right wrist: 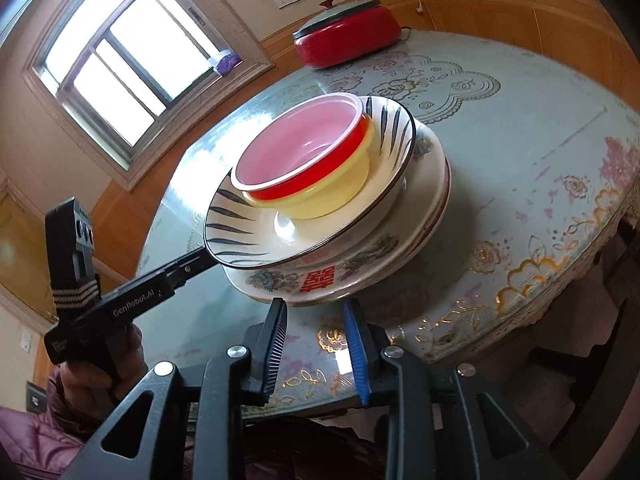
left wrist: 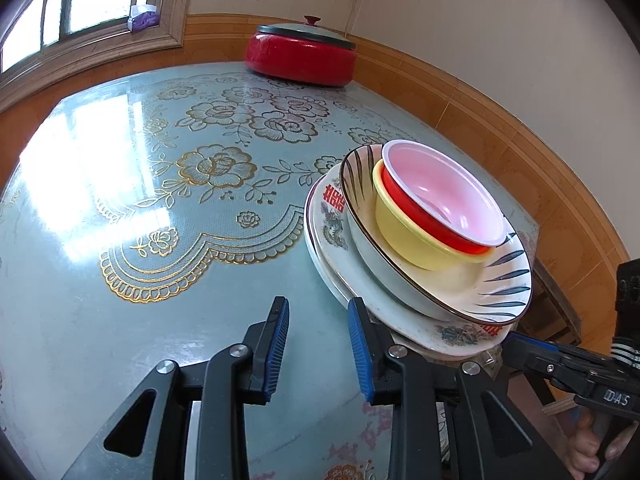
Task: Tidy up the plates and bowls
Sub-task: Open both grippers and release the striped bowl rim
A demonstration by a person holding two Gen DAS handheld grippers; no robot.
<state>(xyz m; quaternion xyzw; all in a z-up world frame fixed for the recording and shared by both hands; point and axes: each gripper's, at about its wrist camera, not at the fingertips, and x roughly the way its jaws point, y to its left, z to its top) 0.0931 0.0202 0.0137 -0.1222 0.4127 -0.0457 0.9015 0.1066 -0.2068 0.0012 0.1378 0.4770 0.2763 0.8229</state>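
Observation:
One stack stands on the table: a white plate with red characters (left wrist: 334, 216) (right wrist: 320, 280) at the bottom, a striped bowl (left wrist: 504, 284) (right wrist: 240, 232) on it, then a yellow bowl (left wrist: 404, 232) (right wrist: 328, 196), a red bowl (left wrist: 416, 212) (right wrist: 312, 184) and a pink-lined bowl (left wrist: 444, 192) (right wrist: 296, 140) nested inside. My left gripper (left wrist: 318, 346) is open and empty, its right finger beside the plate's near rim. My right gripper (right wrist: 316, 346) is open and empty, just in front of the plate.
A red lidded cooker (left wrist: 300, 54) (right wrist: 348, 38) stands at the table's far edge by the wall. The table has a glossy blue floral cloth (left wrist: 180, 200) (right wrist: 520, 168). A window is behind. A wooden stool (left wrist: 556, 312) shows past the table edge.

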